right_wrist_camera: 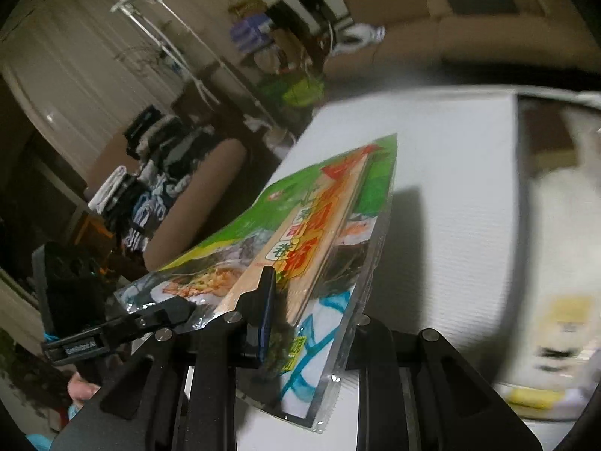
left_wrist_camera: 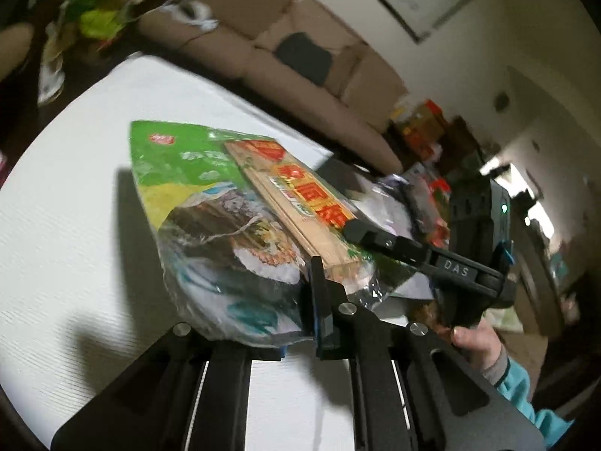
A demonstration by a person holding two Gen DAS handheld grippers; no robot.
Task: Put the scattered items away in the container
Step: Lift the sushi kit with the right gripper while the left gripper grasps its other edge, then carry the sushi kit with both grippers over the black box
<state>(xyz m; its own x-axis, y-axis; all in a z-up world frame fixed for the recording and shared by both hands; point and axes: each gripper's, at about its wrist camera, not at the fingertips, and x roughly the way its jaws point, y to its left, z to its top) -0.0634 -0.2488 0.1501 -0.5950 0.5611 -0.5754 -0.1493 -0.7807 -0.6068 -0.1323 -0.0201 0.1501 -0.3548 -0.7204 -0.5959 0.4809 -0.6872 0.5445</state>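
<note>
Packet (left_wrist_camera: pixel 210 203) hangs above the table (left_wrist_camera: pixel 67 225), clamped by both grippers, left (left_wrist_camera: pixel 319 300) and right (right_wrist_camera: pixel 300 323). Carrying step, I judge; next, swing toward the container.

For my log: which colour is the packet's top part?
Green, clearest in left wrist view: packet.
</note>
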